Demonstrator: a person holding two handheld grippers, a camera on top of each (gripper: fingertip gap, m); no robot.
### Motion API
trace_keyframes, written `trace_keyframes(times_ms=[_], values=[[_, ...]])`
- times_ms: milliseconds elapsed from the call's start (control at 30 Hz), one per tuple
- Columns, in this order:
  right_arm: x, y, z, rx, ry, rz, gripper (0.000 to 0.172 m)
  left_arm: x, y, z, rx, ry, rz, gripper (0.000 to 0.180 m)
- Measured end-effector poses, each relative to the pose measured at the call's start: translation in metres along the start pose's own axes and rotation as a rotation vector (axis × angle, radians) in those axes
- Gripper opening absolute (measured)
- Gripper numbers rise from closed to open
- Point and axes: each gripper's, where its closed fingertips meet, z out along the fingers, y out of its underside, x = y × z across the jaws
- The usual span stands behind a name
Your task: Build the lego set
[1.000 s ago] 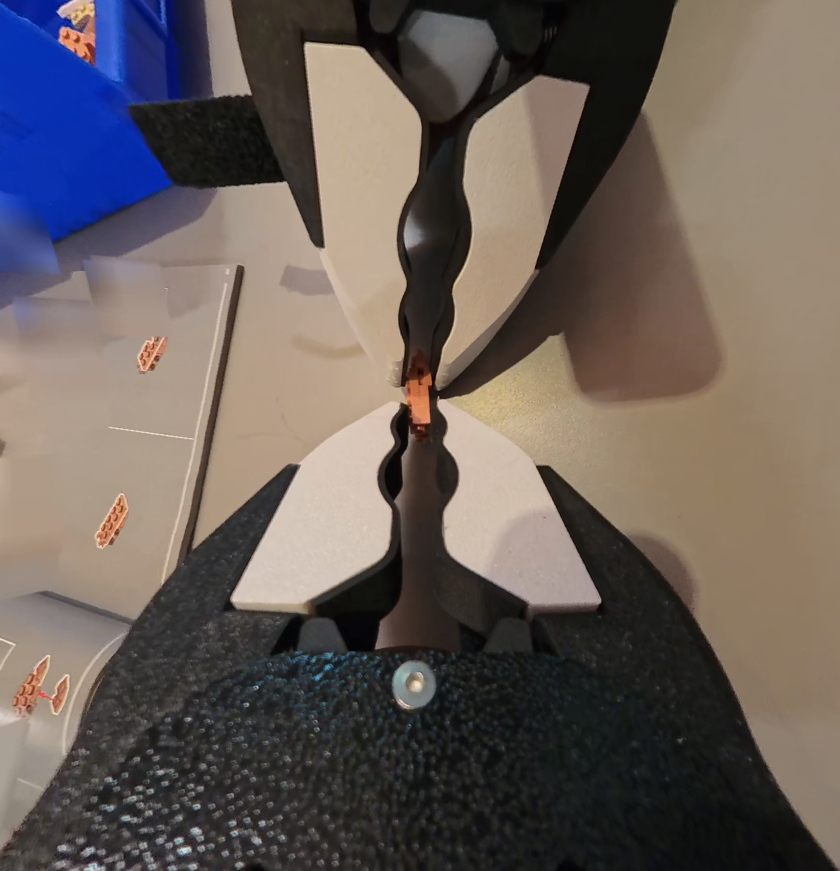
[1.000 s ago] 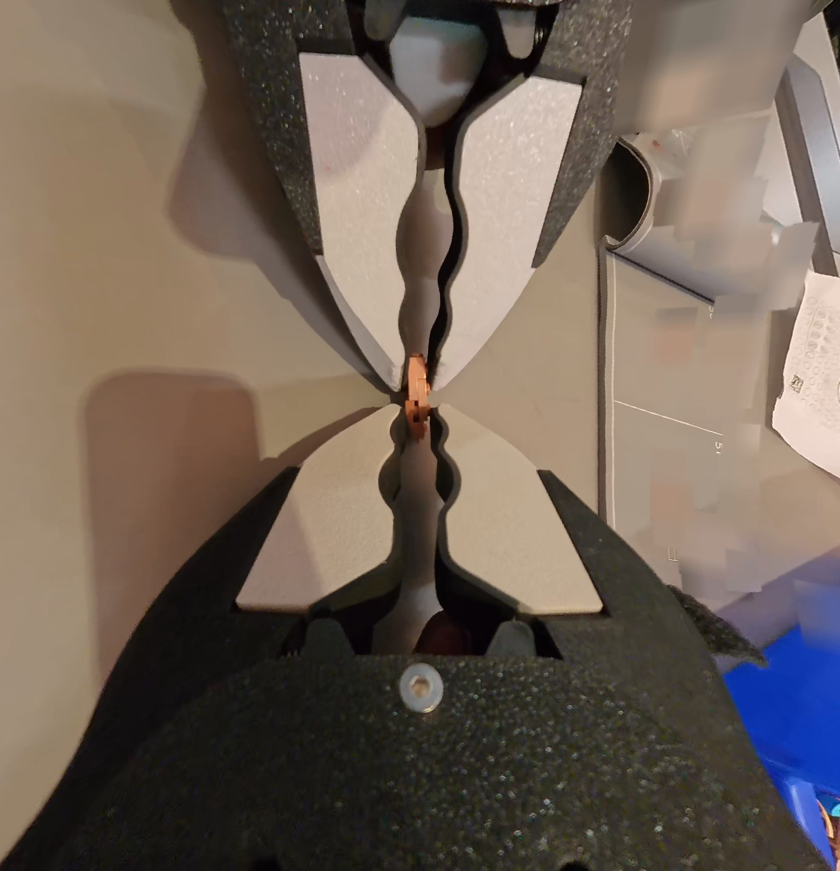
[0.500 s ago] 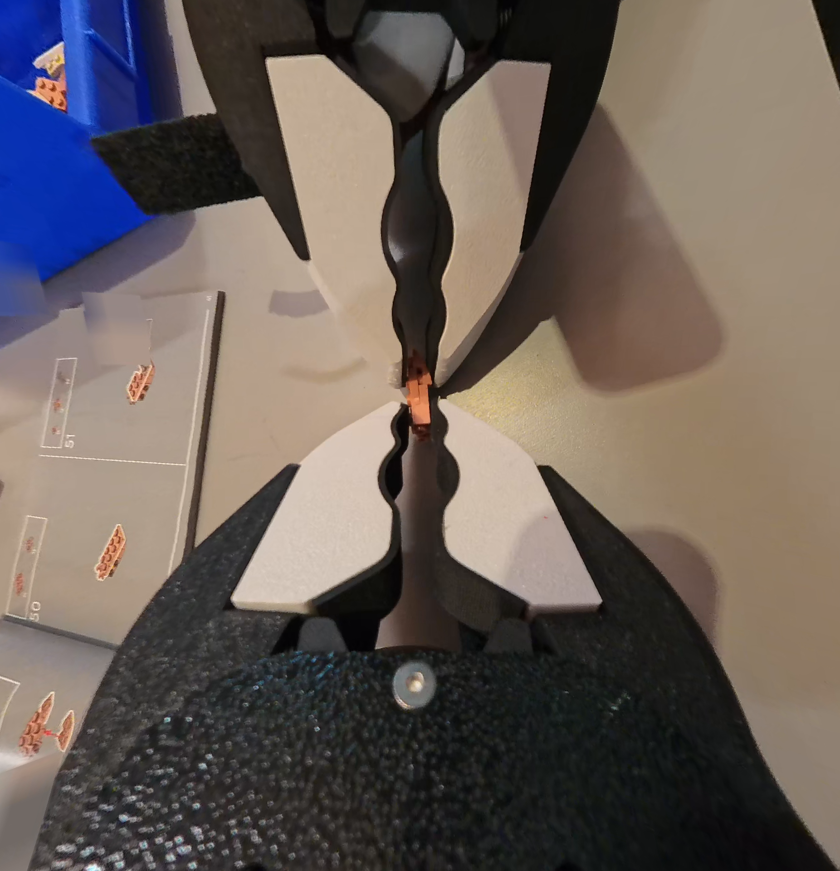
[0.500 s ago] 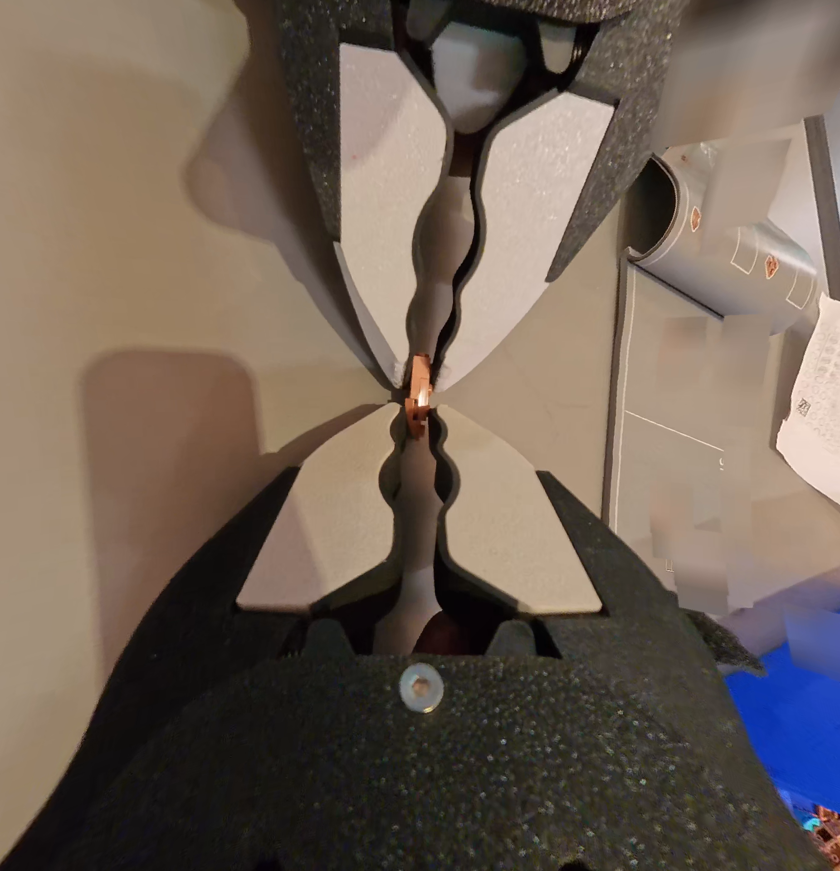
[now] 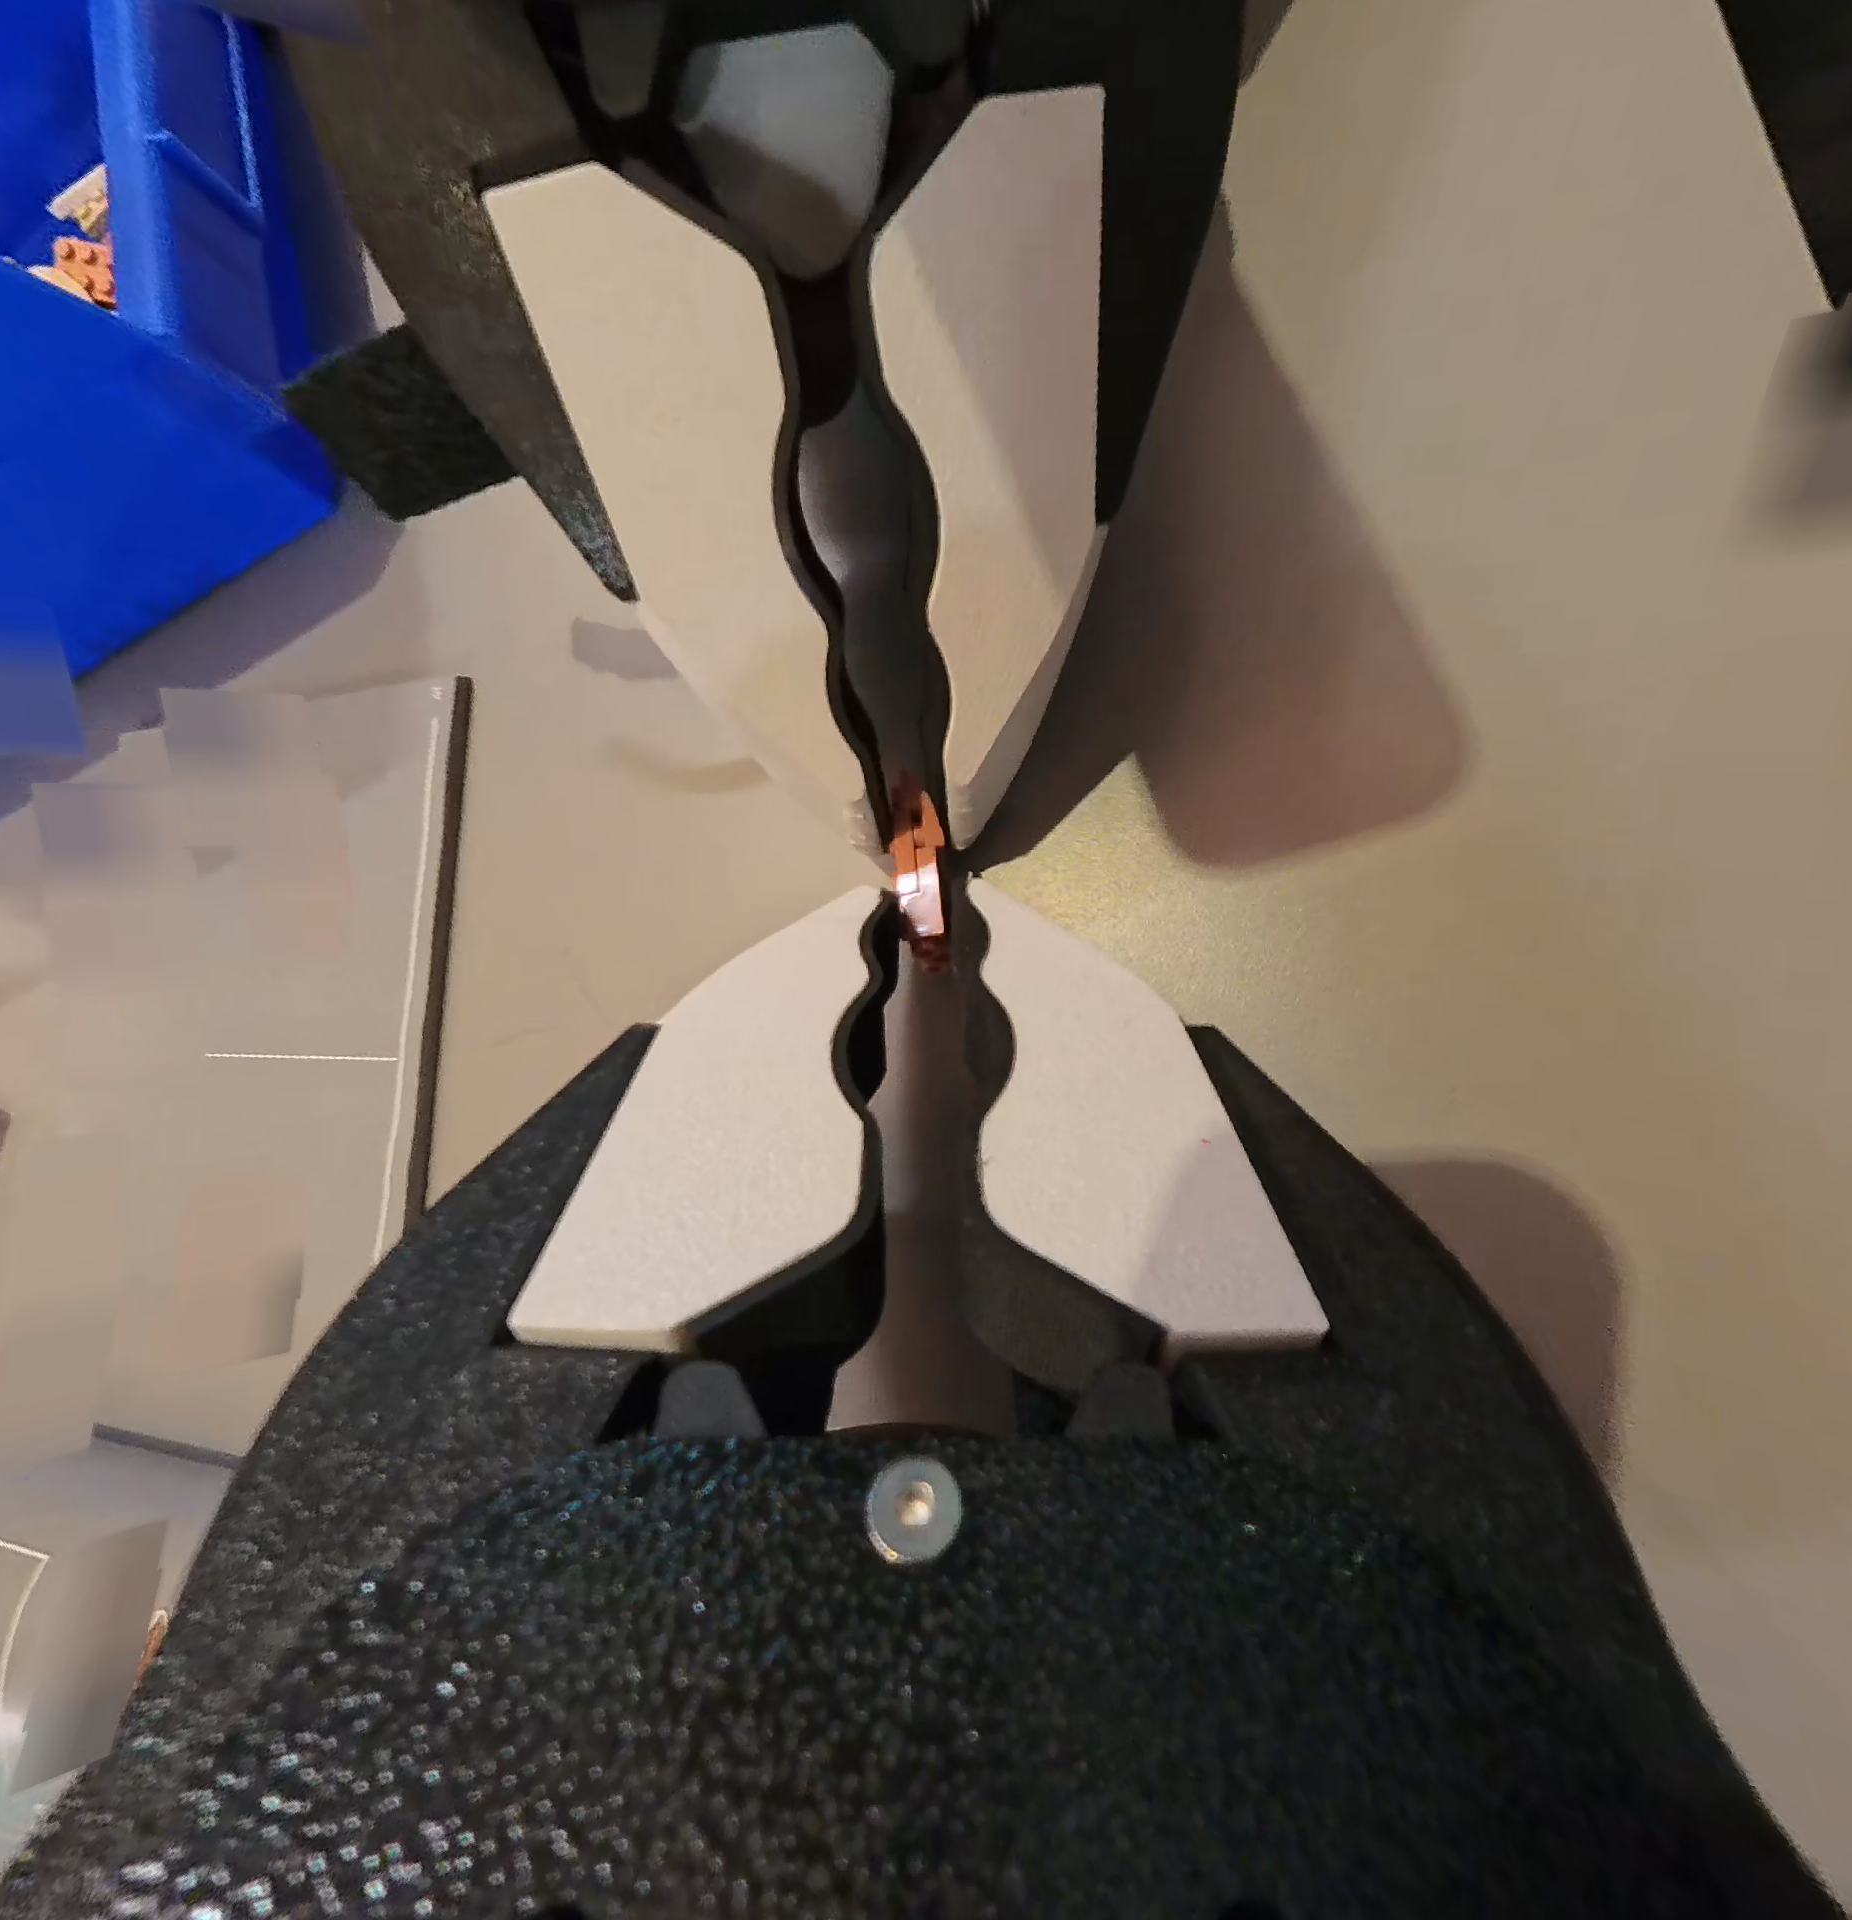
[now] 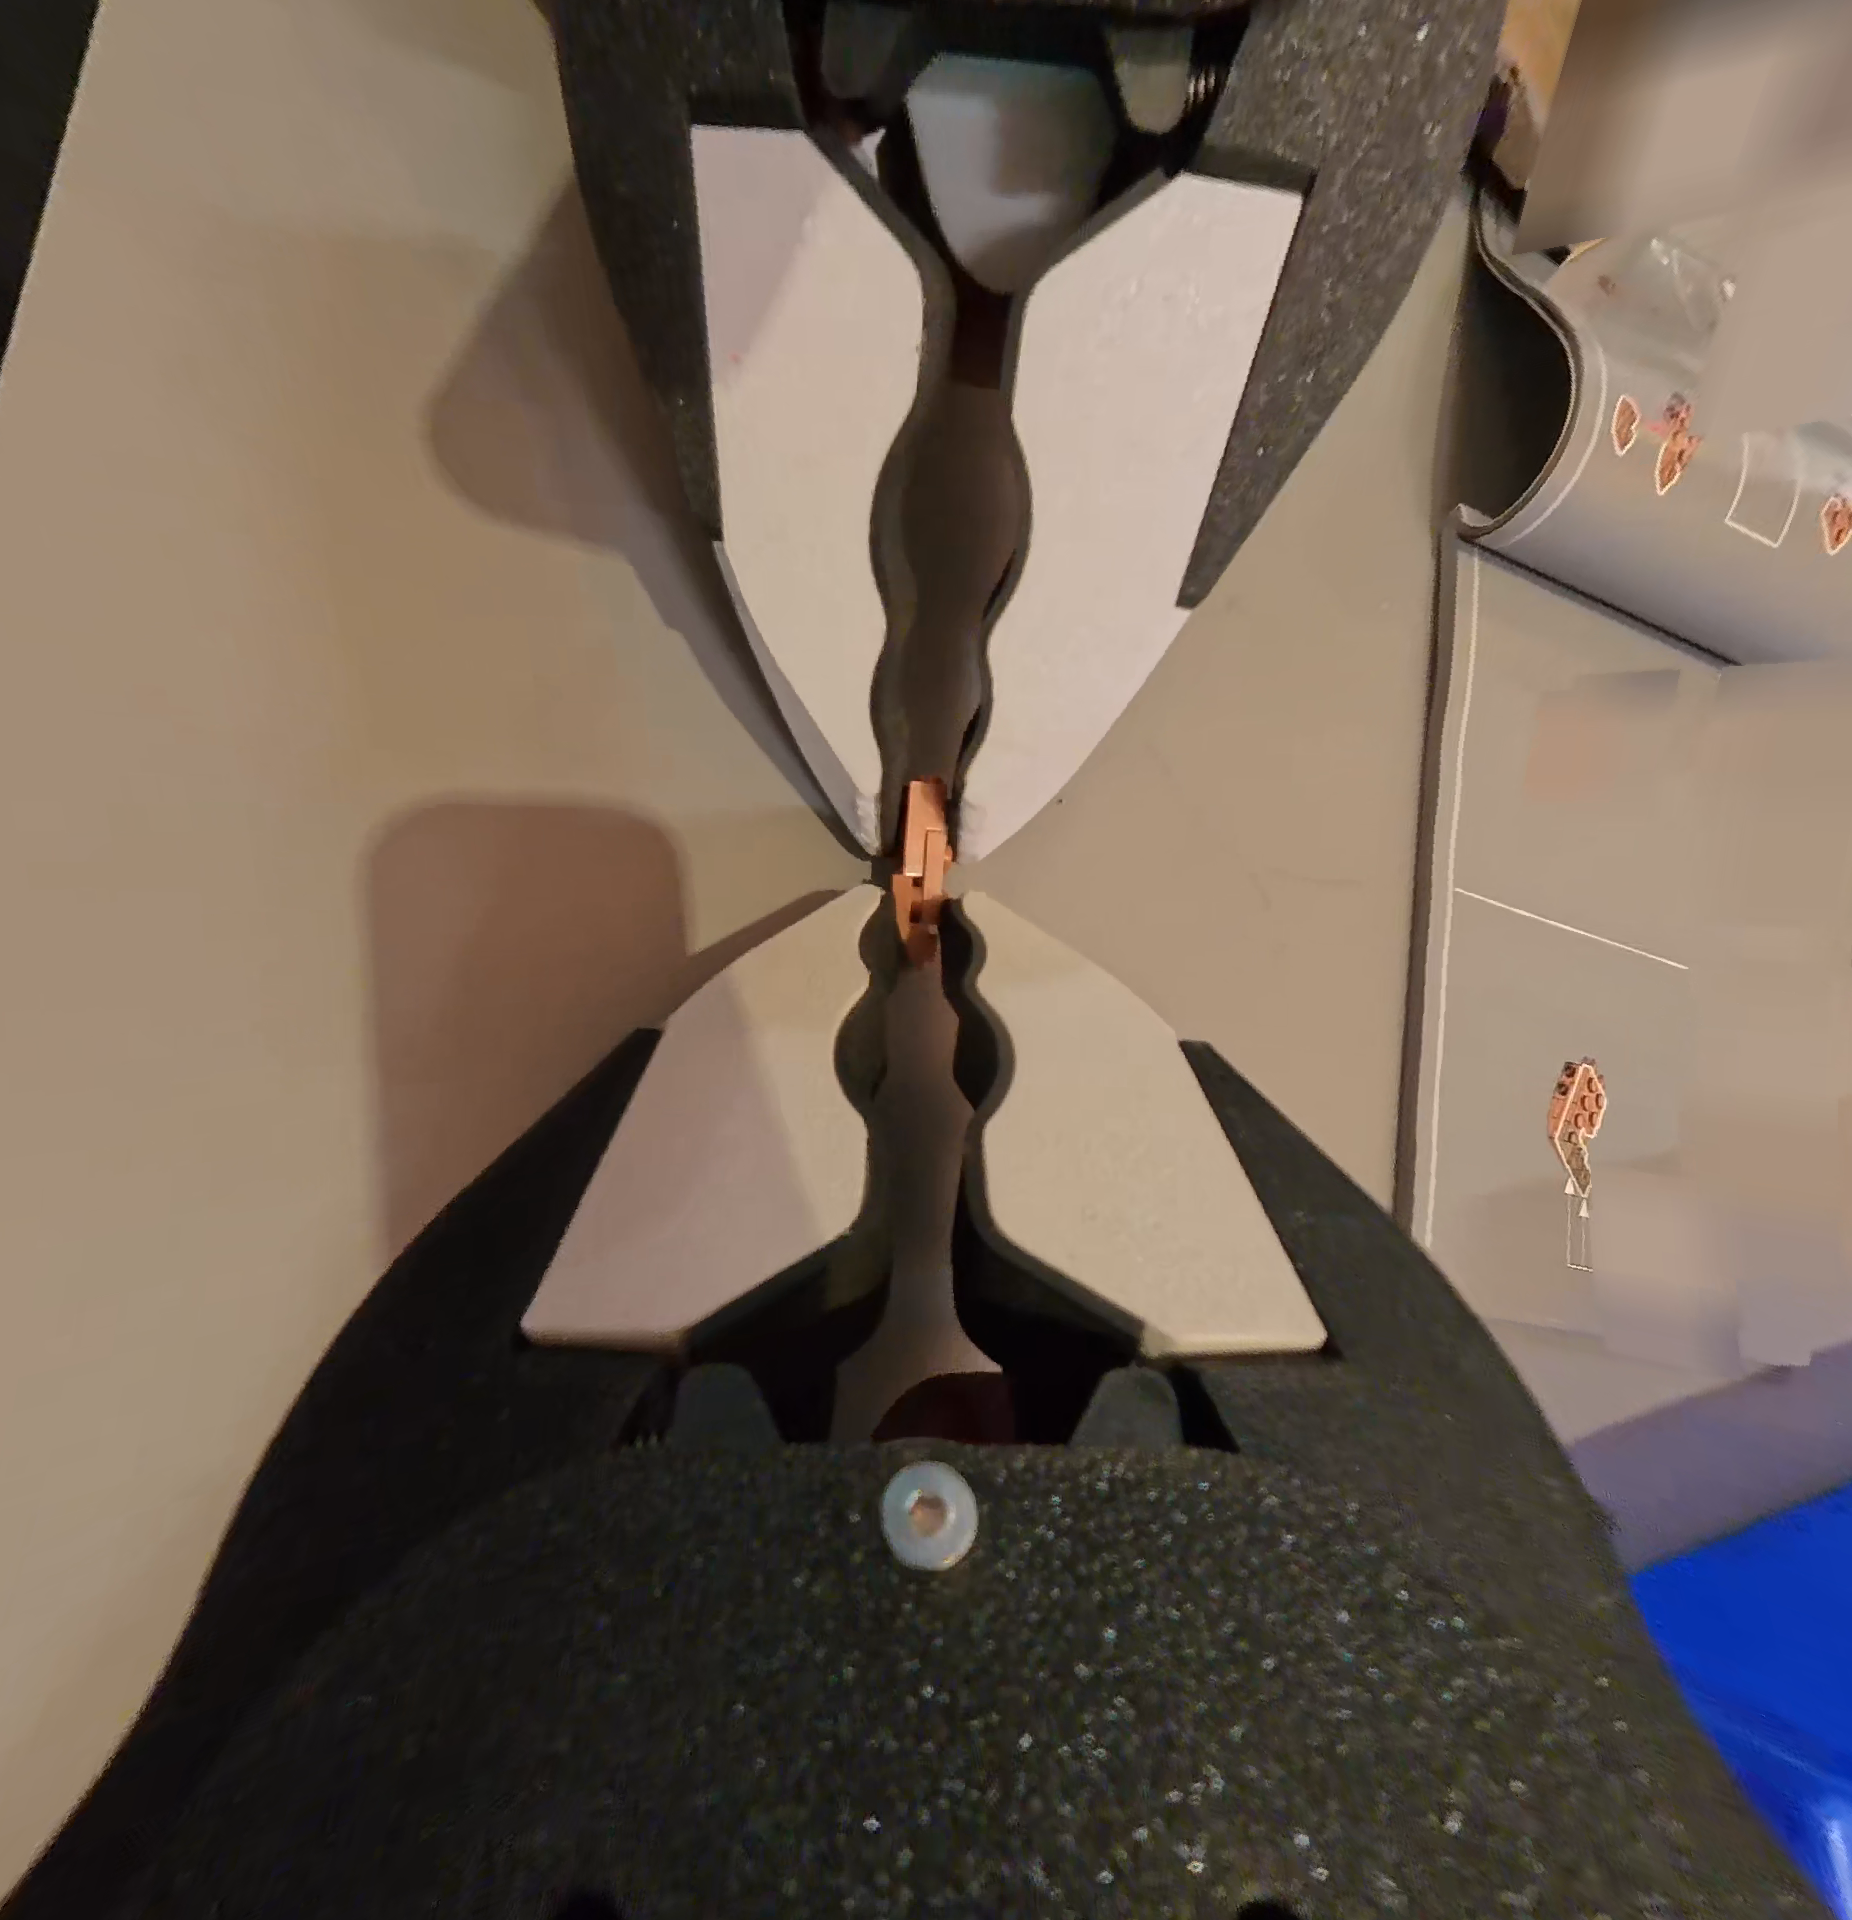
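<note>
Little has changed over the last second: left gripper (image 5: 920, 914) and right gripper (image 6: 917, 914) stay tip to tip, fingers of each pinching one end of the small orange-brown plastic brick plates (image 5: 919, 868) above the beige desk (image 5: 1524, 935)

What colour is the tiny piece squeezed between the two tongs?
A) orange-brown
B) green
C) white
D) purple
A: the small flat piece pinched where the right tongs and left tongs meet tip to tip is orange-brown.
</note>
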Motion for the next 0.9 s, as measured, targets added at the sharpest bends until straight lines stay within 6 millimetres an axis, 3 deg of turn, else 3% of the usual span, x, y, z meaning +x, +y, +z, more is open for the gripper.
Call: trace_keyframes(times_ms=[233, 467, 900], values=[[-0.0047, 0.0008, -0.0024, 0.009, -0.063, 0.040, 0.008, 0.0044, -0.0035, 0.0011, 0.034, 0.039, -0.025, 0.009], [-0.0009, -0.0005, -0.0042, 0.055, -0.079, 0.129, 0.009, -0.0001, -0.0053, 0.0002, 0.081, 0.074, -0.155, 0.008], [-0.0051, 0.0011, -0.0036, 0.072, -0.117, 0.160, 0.010, 0.0023, -0.0041, 0.0026, 0.065, 0.067, -0.114, 0.008]])
